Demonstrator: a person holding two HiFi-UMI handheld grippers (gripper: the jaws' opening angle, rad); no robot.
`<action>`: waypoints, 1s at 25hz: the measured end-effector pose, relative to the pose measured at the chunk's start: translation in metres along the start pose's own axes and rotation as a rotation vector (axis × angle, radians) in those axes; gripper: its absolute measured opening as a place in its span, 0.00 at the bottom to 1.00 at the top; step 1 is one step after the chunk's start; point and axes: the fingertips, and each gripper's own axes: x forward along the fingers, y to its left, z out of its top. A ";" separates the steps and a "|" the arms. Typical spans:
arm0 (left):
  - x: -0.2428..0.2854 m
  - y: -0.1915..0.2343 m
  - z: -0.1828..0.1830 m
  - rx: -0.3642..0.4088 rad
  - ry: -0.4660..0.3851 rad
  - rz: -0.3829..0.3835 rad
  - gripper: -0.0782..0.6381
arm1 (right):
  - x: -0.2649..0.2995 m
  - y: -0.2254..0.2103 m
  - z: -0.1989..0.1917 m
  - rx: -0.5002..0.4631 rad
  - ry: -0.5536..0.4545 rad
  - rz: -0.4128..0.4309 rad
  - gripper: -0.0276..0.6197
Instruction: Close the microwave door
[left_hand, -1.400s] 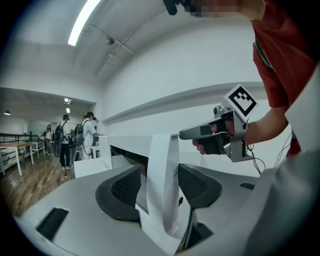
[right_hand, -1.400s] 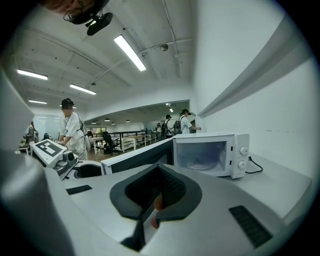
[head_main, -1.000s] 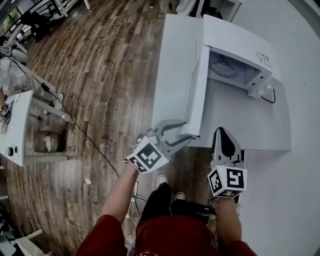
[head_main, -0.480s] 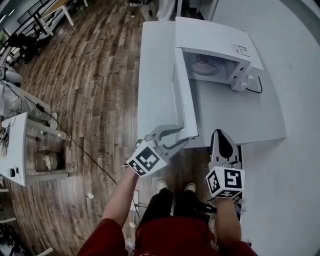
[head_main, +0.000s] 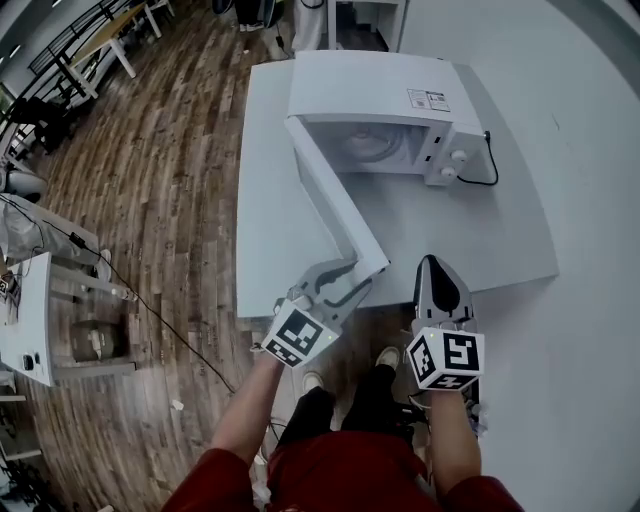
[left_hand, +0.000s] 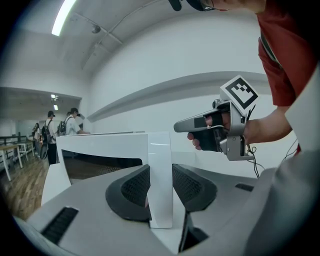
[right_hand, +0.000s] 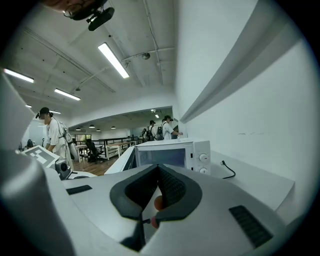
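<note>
You are holding the left gripper (left_hand: 161, 190) on the free edge of the microwave door (head_main: 335, 200). Its jaws have just been closing, and both pads are pressing the door's edge between them. The door is standing wide open, hinged at the left front corner of the microwave (head_main: 375, 85). It is reaching out across the white table (head_main: 490, 240) toward you, its free end near the table's near edge. The microwave is sitting at the far side of the table, with its knobs (head_main: 452, 165) at the right of the front. You are carrying the right gripper (head_main: 437, 270) just right of the door's end, at the table's near edge, apart from the door. Its jaws are resting together with nothing between them.
</note>
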 end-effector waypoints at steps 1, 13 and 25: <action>0.009 0.000 0.002 -0.010 -0.001 0.024 0.33 | 0.002 -0.011 0.001 0.003 0.000 0.004 0.08; 0.095 0.005 0.024 -0.080 0.007 0.297 0.32 | 0.020 -0.108 0.018 -0.054 -0.038 0.049 0.08; 0.158 0.026 0.037 -0.136 0.008 0.491 0.32 | 0.041 -0.162 0.027 -0.097 -0.047 0.099 0.08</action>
